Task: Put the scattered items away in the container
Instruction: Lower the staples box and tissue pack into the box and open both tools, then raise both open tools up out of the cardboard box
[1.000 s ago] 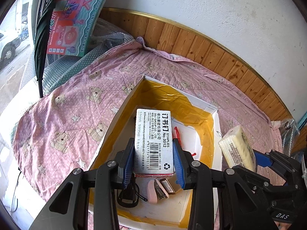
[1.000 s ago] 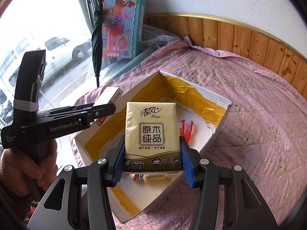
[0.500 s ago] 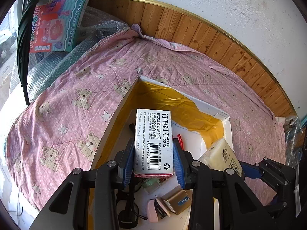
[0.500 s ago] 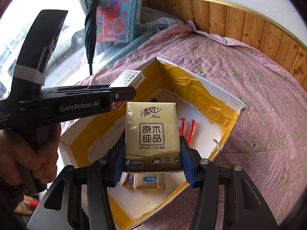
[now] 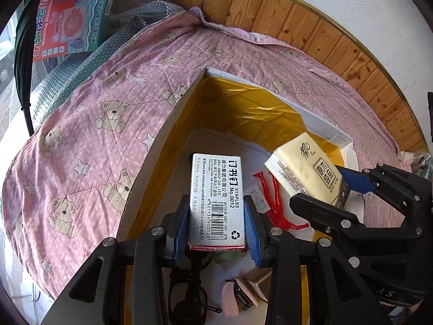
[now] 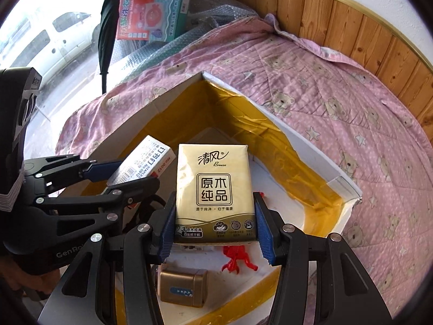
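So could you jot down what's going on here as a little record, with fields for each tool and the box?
left tool: shut on staples box, held over the container
right tool: shut on tissue pack, also over the container
container: white box, yellow tape lining, on pink bear quilt
already inside: red plastic pieces, gold case, pink stapler
step left: release both items

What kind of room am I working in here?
Probably a home room beside a street window: a pink bear-print quilt covers the surface, wood panelling lines the wall, and a toy washing-machine box leans by the glass.
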Demonstrator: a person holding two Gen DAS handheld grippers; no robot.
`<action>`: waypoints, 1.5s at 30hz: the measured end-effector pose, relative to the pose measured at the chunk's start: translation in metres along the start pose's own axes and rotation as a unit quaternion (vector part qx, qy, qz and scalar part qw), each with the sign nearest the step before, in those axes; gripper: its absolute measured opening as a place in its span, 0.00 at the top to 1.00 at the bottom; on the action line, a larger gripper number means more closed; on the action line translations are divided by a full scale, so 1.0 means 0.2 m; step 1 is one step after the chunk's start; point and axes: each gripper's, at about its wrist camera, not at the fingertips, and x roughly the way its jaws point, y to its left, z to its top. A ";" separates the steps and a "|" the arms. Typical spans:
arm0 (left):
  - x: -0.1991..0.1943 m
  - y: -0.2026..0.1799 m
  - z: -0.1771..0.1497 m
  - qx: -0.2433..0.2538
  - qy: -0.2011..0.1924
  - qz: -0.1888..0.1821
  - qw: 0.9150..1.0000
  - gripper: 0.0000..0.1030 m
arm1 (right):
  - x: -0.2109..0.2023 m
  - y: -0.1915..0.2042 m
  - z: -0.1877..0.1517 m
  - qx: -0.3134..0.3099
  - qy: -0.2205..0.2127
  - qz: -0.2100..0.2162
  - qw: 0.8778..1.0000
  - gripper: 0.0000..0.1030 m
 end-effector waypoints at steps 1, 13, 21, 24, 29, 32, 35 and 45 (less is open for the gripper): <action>0.01 0.01 0.00 -0.001 0.000 0.002 1.000 0.62 | 0.02 -0.01 0.01 0.003 -0.001 0.003 1.000 0.45; 0.01 -0.02 0.02 0.017 -0.013 -0.019 1.000 0.49 | -0.03 -0.10 -0.03 0.044 -0.014 0.008 0.999 0.44; -0.13 -0.01 -0.03 0.015 -0.028 -0.016 0.999 0.44 | -0.17 0.01 -0.12 0.028 -0.020 0.016 0.999 0.44; -0.21 -0.01 -0.08 0.020 -0.036 -0.012 0.999 0.44 | -0.23 0.07 -0.17 0.014 -0.022 0.014 1.000 0.44; -0.35 -0.01 -0.22 0.020 -0.055 -0.012 0.998 0.41 | -0.30 0.15 -0.31 -0.009 -0.016 0.003 1.000 0.45; -0.43 -0.02 -0.32 0.023 -0.060 -0.019 0.998 0.41 | -0.34 0.20 -0.40 -0.023 -0.011 -0.003 1.000 0.45; -0.51 -0.03 -0.41 0.022 -0.066 -0.024 0.997 0.41 | -0.37 0.24 -0.48 -0.039 -0.004 -0.016 0.999 0.45; -0.68 -0.07 -0.63 0.042 -0.066 -0.017 0.997 0.40 | -0.51 0.34 -0.63 -0.078 0.023 -0.054 0.995 0.45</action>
